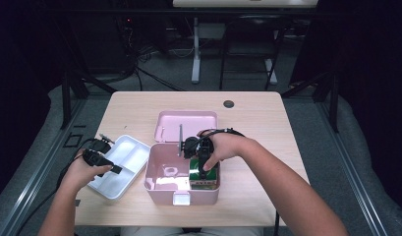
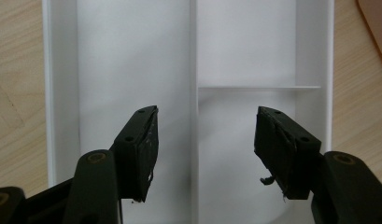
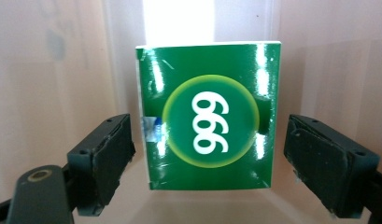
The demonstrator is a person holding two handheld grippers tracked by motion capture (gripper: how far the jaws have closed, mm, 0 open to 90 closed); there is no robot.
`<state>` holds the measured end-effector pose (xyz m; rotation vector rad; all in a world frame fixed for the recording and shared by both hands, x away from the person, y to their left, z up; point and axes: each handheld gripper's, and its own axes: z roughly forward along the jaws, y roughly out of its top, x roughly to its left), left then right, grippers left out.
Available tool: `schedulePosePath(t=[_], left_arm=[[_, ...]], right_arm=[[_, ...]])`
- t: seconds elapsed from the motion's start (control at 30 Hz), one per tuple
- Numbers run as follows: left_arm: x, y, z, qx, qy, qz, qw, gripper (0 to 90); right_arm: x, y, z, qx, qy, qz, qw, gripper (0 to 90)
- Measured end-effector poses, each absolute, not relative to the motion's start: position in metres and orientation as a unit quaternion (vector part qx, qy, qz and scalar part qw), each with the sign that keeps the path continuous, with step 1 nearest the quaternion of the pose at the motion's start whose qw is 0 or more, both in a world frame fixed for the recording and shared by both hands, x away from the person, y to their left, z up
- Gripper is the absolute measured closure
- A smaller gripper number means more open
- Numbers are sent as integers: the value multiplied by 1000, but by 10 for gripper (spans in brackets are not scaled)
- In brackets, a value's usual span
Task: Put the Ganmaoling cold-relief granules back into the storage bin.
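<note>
One pink box (image 1: 161, 184), one pink lid (image 1: 186, 125), one white tray (image 1: 121, 167) and one green carton (image 1: 204, 178) are counted on the bench (image 1: 257, 123); two claws are held, one in each hand.

In the high view the right forearm is seen coming in from the lower right of the frame, with the hand bent down over the box at centre. The right claw (image 1: 203, 164) is pointed down into the right part of the box, above the carton. In the right gripper view the right claw (image 3: 209, 156) is seen wide open, with one jaw on either side of the carton (image 3: 207, 116) and a gap left at each side, so nothing is gripped. The carton is shown with its green face toward the camera, printed with 999 in white inside a yellow ring; the digits are turned sideways, running up the frame. Its long axis cannot be told.

The left hand (image 1: 83, 169) is held at the lower left of the high view, over the near end of the tray. In the left gripper view the left claw (image 2: 205, 144) is seen wide open and empty above the tray (image 2: 132, 60), whose three compartments are divided by one long wall running up the frame and one short cross wall.
</note>
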<state>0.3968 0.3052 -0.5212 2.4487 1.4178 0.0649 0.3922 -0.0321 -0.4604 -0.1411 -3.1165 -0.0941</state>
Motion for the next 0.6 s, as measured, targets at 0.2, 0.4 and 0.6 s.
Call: schedulePosePath(t=[0.2,0.4,0.6], left_arm=[[397,305,-522,854,495,22,156,401],[397,305,-522,854,496,21,156,401],[396,304,-522,854,497,20,156,401]], right_arm=[[388,-34,-452,-42,-998,-37,12,170],[385,-39,-438,-42,-998,-39,7,183],[383,-47,-427,-49,-998,-48,6,193]])
